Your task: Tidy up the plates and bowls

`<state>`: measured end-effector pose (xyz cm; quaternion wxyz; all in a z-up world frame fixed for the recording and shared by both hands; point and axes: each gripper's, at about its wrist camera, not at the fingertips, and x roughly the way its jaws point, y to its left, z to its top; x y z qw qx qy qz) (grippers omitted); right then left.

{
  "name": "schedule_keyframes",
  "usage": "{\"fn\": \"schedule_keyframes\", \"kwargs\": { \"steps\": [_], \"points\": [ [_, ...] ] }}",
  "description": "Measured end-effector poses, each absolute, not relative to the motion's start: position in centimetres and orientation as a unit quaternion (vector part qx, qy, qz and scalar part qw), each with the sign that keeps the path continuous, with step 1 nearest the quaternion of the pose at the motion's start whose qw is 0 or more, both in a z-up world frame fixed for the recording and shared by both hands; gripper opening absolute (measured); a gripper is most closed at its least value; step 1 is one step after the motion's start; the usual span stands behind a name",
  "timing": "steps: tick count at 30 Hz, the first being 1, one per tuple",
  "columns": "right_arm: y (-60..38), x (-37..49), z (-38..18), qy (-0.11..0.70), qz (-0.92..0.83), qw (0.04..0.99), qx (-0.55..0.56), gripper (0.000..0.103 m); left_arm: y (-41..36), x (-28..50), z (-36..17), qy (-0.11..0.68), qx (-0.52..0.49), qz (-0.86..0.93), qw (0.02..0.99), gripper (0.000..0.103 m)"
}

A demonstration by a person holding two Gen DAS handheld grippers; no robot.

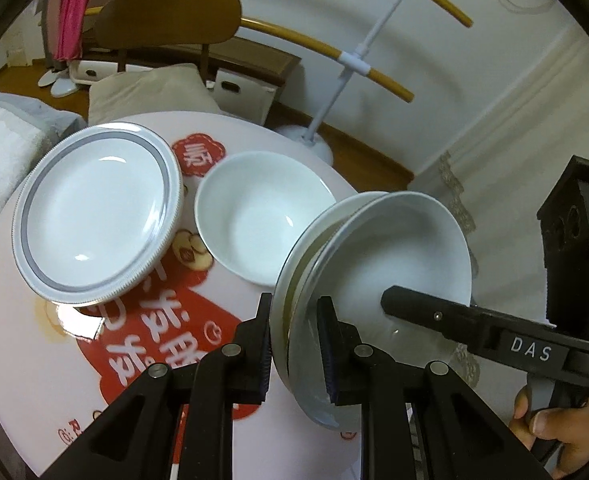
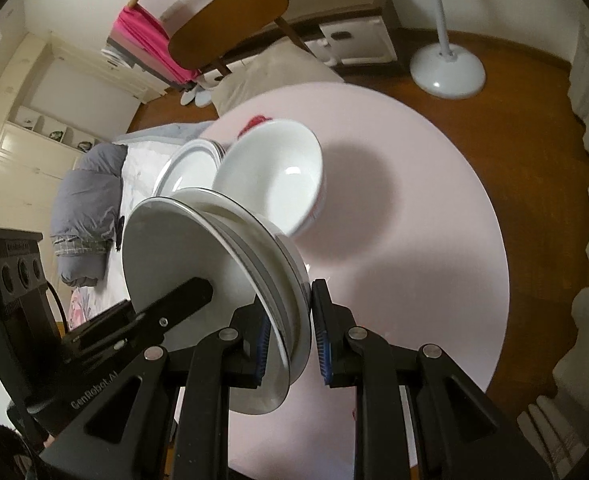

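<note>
Both grippers hold one small stack: a white bowl (image 1: pixel 406 248) nested on a plate (image 1: pixel 294 264), tilted above the round table (image 1: pixel 34 360). My left gripper (image 1: pixel 296 344) is shut on the stack's near rim. My right gripper (image 2: pixel 290 344) is shut on the opposite rim of the same stack (image 2: pixel 182 256); its finger (image 1: pixel 434 312) reaches into the bowl in the left wrist view. A grey-banded plate stack (image 1: pixel 98 212) sits at the table's left, also in the right wrist view (image 2: pixel 186 168). A second white bowl (image 1: pixel 254 216) stands between it and the held stack, also seen in the right wrist view (image 2: pixel 278 172).
The table wears a pink cloth with red print (image 1: pixel 166 344). A wooden chair (image 1: pixel 166 20) and a cushion (image 1: pixel 146 92) stand behind it. A white floor-stand base (image 2: pixel 446 68) is on the wooden floor at the right. A bed with grey bedding (image 2: pixel 86 208) lies left.
</note>
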<state>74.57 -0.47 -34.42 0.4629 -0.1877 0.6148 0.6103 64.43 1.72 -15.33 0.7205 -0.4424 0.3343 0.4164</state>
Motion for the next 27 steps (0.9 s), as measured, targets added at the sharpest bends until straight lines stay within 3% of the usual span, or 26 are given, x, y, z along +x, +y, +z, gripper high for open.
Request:
{"fn": "schedule_keyframes", "kwargs": {
  "steps": [27],
  "points": [
    [5.5,74.1,-36.8,0.636,0.57,0.478,-0.203,0.02,10.3,66.6,-19.1,0.359,-0.463,0.419,0.694,0.016]
  ]
}}
